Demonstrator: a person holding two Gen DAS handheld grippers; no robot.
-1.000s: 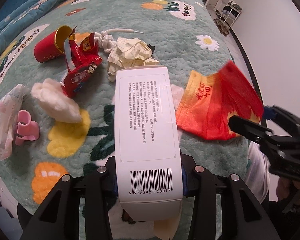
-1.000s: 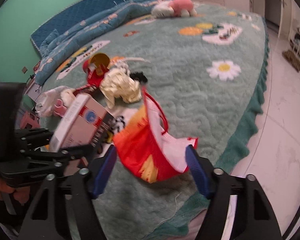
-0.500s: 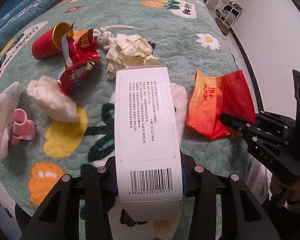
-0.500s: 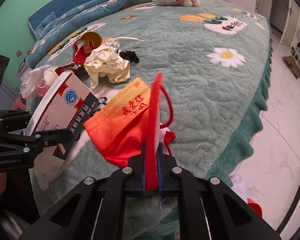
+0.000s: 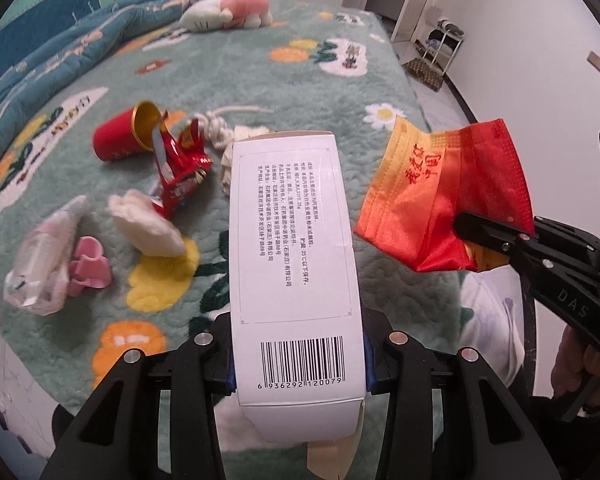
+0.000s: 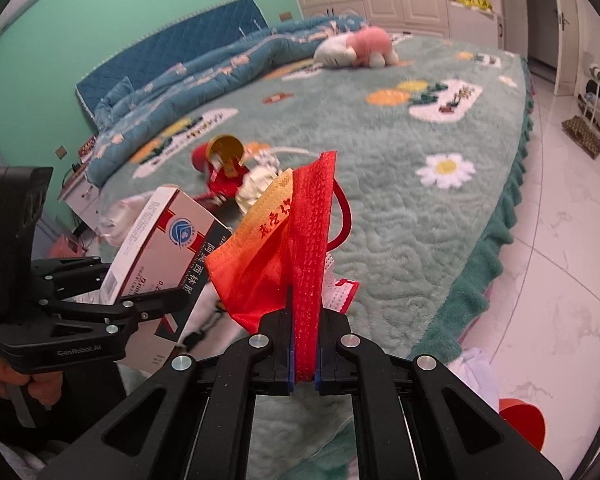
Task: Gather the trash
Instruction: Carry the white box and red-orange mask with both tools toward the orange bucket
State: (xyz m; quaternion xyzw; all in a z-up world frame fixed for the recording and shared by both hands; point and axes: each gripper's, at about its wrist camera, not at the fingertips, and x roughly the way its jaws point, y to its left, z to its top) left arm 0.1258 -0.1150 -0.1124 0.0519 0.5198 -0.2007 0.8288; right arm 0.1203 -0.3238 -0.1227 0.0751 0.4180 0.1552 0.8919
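Note:
My left gripper [image 5: 298, 354] is shut on a white medicine box [image 5: 292, 248] with a barcode, held above the bed's near edge; the box also shows in the right wrist view [image 6: 160, 248]. My right gripper [image 6: 304, 344] is shut on a red and orange face mask [image 6: 296, 240], lifted off the bed; the mask [image 5: 444, 192] and the right gripper [image 5: 488, 232] also show at the right of the left wrist view. A red cup [image 5: 124, 136], a red snack wrapper [image 5: 176, 176], crumpled paper [image 5: 236, 160], a white wad [image 5: 148, 228] and a plastic bag [image 5: 40, 264] lie on the blanket.
The bed has a green flowered blanket [image 5: 260, 76] with a blue quilt [image 5: 60, 60] and a pink and white plush toy [image 5: 228, 16] at the far end. A pink clip [image 5: 88, 264] lies by the plastic bag. White tiled floor [image 6: 560, 280] lies to the right of the bed.
My right gripper closed on the mask and lifted it off the blanket. Both grippers rose and tilted up, so more of the room shows. The box stays held in my left gripper.

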